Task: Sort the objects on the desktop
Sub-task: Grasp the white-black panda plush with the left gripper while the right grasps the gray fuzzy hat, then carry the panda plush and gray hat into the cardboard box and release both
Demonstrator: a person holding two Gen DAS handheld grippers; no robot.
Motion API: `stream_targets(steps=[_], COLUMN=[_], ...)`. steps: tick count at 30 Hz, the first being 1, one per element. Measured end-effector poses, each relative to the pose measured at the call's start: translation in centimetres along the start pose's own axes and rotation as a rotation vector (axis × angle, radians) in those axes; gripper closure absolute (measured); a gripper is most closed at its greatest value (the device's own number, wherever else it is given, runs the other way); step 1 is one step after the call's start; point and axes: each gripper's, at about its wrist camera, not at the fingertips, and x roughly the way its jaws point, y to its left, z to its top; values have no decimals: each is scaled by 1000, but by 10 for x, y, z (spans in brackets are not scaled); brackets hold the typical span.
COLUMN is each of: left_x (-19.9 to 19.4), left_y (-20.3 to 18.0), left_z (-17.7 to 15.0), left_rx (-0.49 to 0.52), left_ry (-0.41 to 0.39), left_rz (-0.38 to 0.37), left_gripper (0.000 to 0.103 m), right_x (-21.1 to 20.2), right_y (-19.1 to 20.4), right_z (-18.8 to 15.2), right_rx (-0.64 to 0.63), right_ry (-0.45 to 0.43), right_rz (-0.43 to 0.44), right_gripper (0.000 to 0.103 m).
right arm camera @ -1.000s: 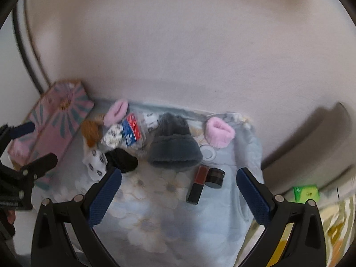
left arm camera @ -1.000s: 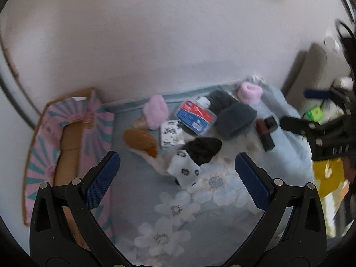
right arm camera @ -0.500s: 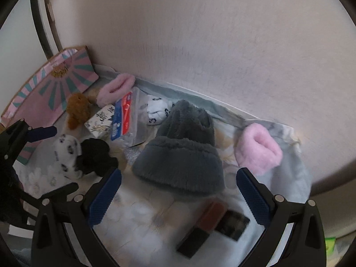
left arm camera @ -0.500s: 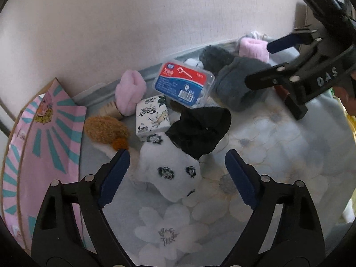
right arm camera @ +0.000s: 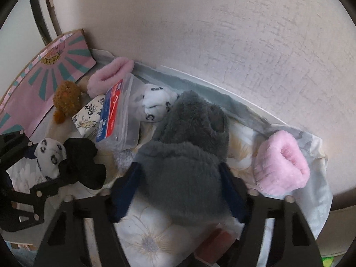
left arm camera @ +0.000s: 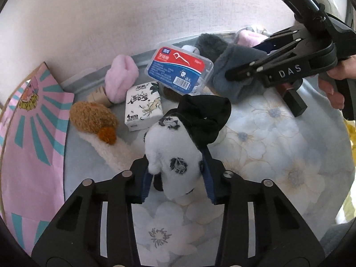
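My left gripper (left arm camera: 176, 178) is shut on a white sock with black spots (left arm camera: 173, 162), which has a black sock (left arm camera: 204, 120) draped over its far end. My right gripper (right arm camera: 180, 191) is closed around the cuff of a grey fuzzy hat (right arm camera: 189, 153); it also shows in the left wrist view (left arm camera: 235, 75). The spotted sock appears at the left of the right wrist view (right arm camera: 50, 153). A second spotted sock (right arm camera: 155, 102) lies behind the hat.
A floss-pick box (left arm camera: 180, 69), a tissue pack (left arm camera: 143, 106), a brown plush toy (left arm camera: 93, 120) and pink fuzzy cuffs (left arm camera: 121, 77) (right arm camera: 282, 162) lie on the floral cloth (left arm camera: 267, 155). A pink paper bag (left arm camera: 33, 122) stands at left. A red-black lipstick (right arm camera: 220, 240) lies near me.
Both grippers moved forward and closed: the left onto the spotted sock, the right onto the grey hat's cuff. Both were open half a second ago.
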Motion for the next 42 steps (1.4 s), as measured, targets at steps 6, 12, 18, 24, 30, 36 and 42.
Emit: stream_targets(steps=[6, 12, 18, 24, 30, 36, 42], left_x=[-12, -38, -69, -113, -155, -184, -196], left_y=[-1, 0, 10, 34, 73, 117, 163], left_z=[1, 12, 31, 52, 65, 68, 59], left_rx=[-9, 2, -24, -63, -102, -146, -202], left_ry=[9, 11, 24, 23, -18, -40, -33], left_rz=[-22, -9, -12, -21, -8, 49, 112], left_gripper=[70, 70, 70, 70, 70, 70, 70], right_x=[-9, -30, -74, -114, -155, -167, -164], right_y=[-5, -7, -5, 5, 34, 77, 133], right_z=[3, 7, 15, 31, 59, 92, 141], right_rx=[16, 50, 69, 69, -21, -94, -178], right_ry=[16, 13, -2, -11, -48, -82, -126], right_rz=[-2, -1, 9, 32, 84, 144, 183], right_gripper=[78, 80, 82, 84, 84, 84, 84])
